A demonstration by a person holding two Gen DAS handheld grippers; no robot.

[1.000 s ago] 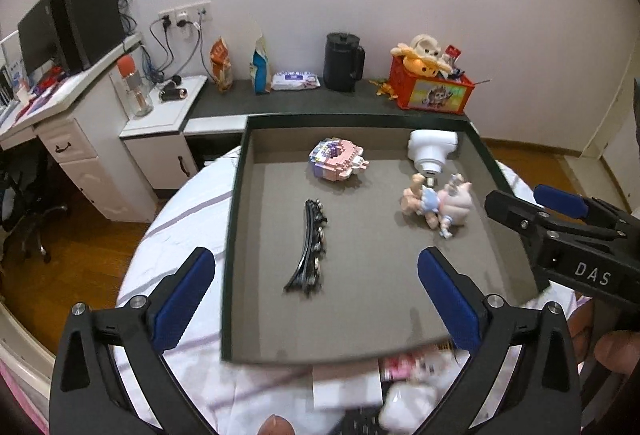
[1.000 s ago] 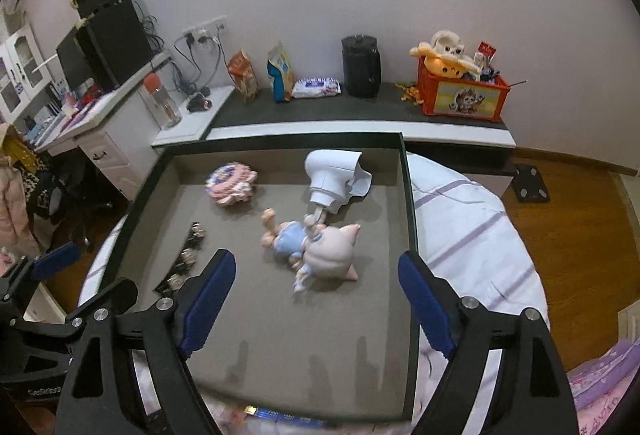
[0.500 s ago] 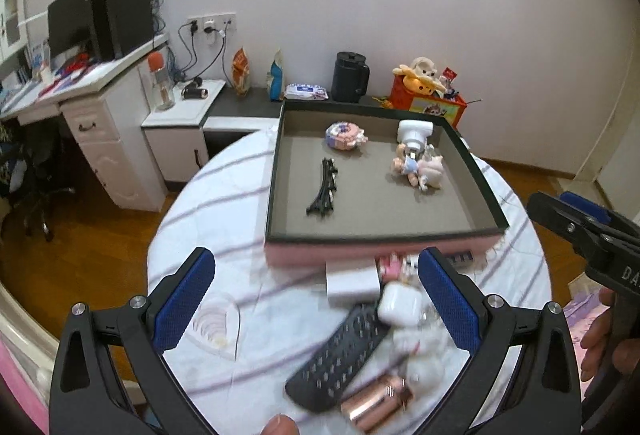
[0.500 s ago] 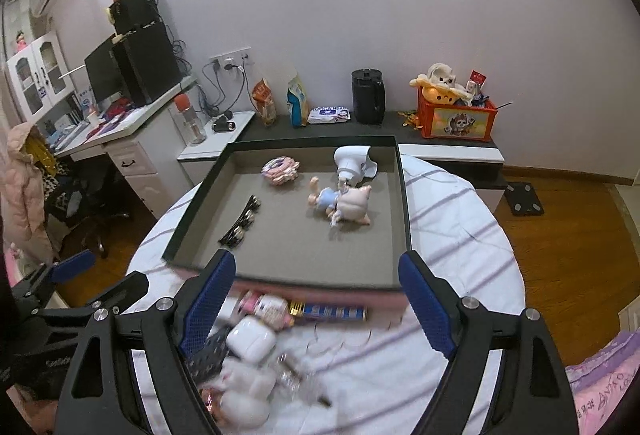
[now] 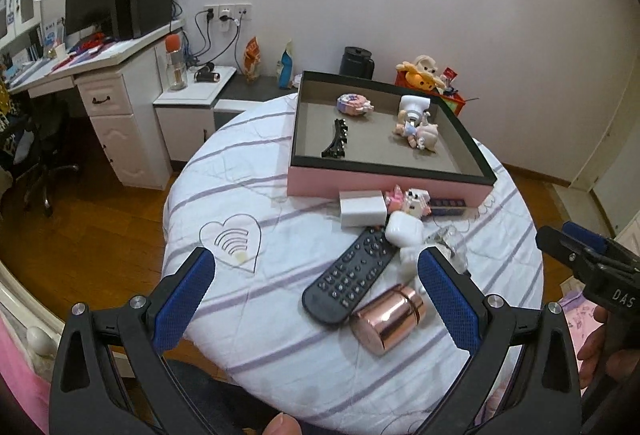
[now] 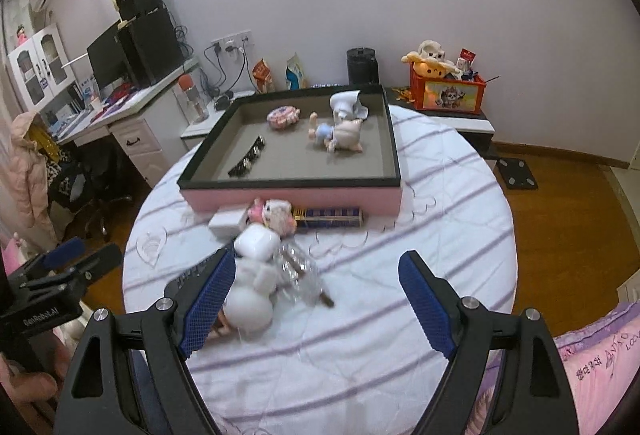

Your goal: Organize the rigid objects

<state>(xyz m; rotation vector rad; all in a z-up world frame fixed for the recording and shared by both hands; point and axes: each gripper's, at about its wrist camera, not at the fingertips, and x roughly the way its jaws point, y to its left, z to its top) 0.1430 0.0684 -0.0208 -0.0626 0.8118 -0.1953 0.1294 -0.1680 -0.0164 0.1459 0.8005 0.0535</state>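
A pink tray with a dark rim (image 5: 384,191) (image 6: 288,196) stands on the far half of the round table. It holds a black hair clip (image 5: 335,138), a pink brick toy (image 5: 354,104), a white nozzle piece (image 5: 414,106) and a pig doll (image 5: 418,133) (image 6: 340,134). In front of it lie a white charger (image 5: 362,209), a small block figure (image 5: 414,200), a white earbud case (image 5: 404,229) (image 6: 258,242), a black remote (image 5: 350,275), a copper cylinder (image 5: 386,319) and a clear bottle (image 6: 300,271). My left gripper (image 5: 316,299) and right gripper (image 6: 316,303) are open and empty, above the near table.
The table carries a white striped cloth (image 5: 248,195) with clear heart coasters (image 5: 232,239). A white desk (image 5: 116,83) with a monitor stands at the left. A low shelf behind holds a black kettle (image 5: 357,61) and an orange toy box (image 6: 448,91).
Both grippers have pulled back and up from over the tray to the near side of the table. The loose items in front of the tray have come into view. Both stay open.
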